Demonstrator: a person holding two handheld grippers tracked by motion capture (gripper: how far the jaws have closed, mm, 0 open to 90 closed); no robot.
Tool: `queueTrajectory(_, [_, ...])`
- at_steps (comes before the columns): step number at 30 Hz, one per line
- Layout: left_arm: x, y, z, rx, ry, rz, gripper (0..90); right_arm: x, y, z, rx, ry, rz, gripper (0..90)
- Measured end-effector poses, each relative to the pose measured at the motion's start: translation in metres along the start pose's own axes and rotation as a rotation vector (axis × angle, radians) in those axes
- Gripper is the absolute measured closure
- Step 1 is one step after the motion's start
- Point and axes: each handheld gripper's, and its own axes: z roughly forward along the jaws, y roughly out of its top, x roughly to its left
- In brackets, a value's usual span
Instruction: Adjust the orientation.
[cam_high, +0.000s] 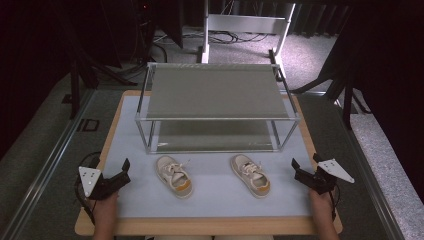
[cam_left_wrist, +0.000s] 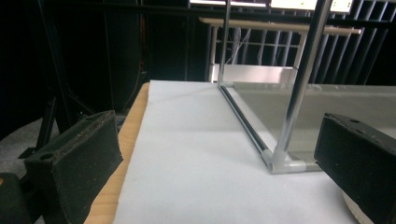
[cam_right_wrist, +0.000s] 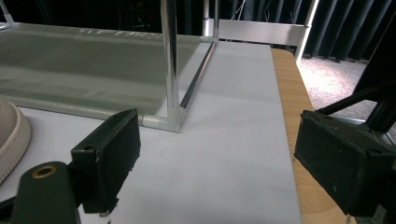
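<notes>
— Black jaws first, on your left: where does your left gripper (cam_high: 119, 174) sit?

— It rests over the table's left edge, where the pale wooden tabletop (cam_high: 109, 131) meets the white mat (cam_high: 215, 195). Its jaws stand wide apart with nothing between them; in the left gripper view the mat shows bare between them.

— What lies next along the mat?

— The two small cream sneakers with white laces. The left sneaker (cam_high: 173, 175) has an orange patch at its heel and lies near the mat's middle, well apart from your left gripper. The right sneaker (cam_high: 250, 175) lies just beyond it, toe angled toward the rack. In the right gripper view a cream sole (cam_right_wrist: 11, 140) pokes in at the left edge, probably that same right sneaker, though too little shows to be sure.

— And behind them?

— The two-tier metal-framed rack with grey shelves (cam_high: 216, 92) stands at the back of the mat, its front rail just beyond the sneakers' toes, not touching them.

— Your right gripper (cam_high: 306, 167)?

— It sits near the mat's right edge, jaws spread, holding nothing, apart from the right sneaker.
</notes>
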Motion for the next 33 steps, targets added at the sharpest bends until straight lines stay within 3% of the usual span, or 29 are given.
queueTrajectory(2, [0.000,0.000,0.000,0.004,-0.007,0.000,0.1,0.000,0.000,0.000,0.003,0.002,-0.006,14.0])
queueTrajectory(7, [0.002,0.001,-0.003,0.025,-0.076,-0.014,0.1,0.000,0.000,0.000,-0.003,0.012,0.001,14.0])
queueTrajectory(11, [0.002,0.001,-0.002,0.044,-0.088,-0.029,0.1,-0.001,0.000,0.000,-0.002,0.018,0.006,14.0])
queueTrajectory(12, [0.004,0.002,-0.003,0.061,-0.134,-0.040,0.1,-0.001,0.000,0.000,-0.002,0.018,0.006,14.0])
queueTrajectory(13, [0.005,0.002,-0.002,0.071,-0.138,-0.044,0.1,-0.002,0.000,0.000,0.002,0.022,0.009,14.0])
queueTrajectory(17, [0.007,0.004,0.002,0.131,-0.233,-0.049,0.1,-0.002,0.000,0.001,0.007,0.023,0.009,14.0])
queueTrajectory(23, [0.006,0.008,0.002,0.213,-0.312,-0.002,0.1,-0.001,0.000,0.001,0.012,0.021,-0.001,14.0])
queueTrajectory(25, [0.006,0.009,0.000,0.242,-0.326,0.026,0.1,0.000,0.001,0.001,0.013,0.020,-0.005,14.0])
queueTrajectory(30, [0.008,0.013,-0.004,0.289,-0.355,0.049,0.1,0.000,0.001,0.002,0.018,0.018,-0.007,14.1])
queueTrajectory(33, [0.008,0.020,-0.005,0.350,-0.387,0.097,0.1,0.000,0.001,0.002,0.018,0.017,-0.009,14.1])
